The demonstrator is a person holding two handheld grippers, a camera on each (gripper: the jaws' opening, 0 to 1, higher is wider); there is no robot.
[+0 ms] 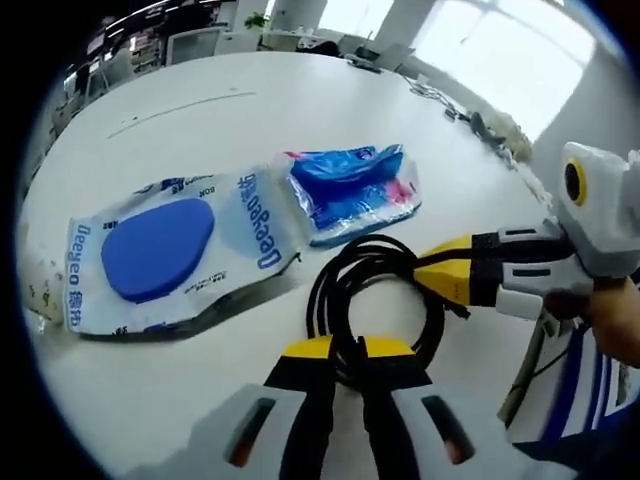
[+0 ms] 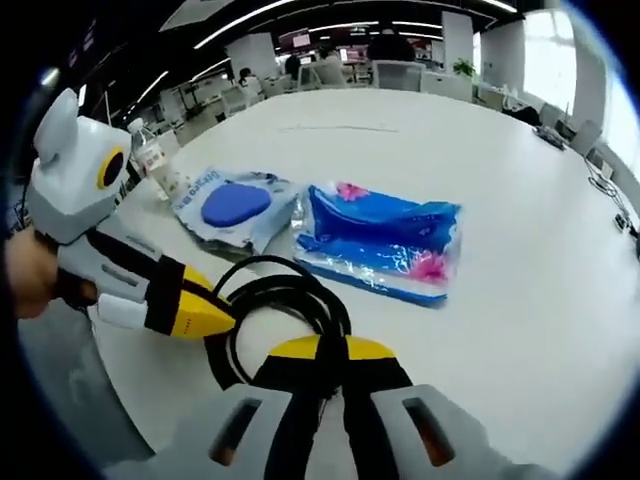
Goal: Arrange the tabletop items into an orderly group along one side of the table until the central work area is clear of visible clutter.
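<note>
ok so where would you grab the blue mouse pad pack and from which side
Take the mouse pad pack by a flat plastic margin, best the printed edge next to the blue packet. It lies flat on the table, so slide one jaw under that thin edge, coming in low from the coiled black cable side. The raised blue pad looks too bulky to pinch.

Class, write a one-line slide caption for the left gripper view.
Both grippers shut on a coiled black cable beside two blue packets on a white table.
</note>
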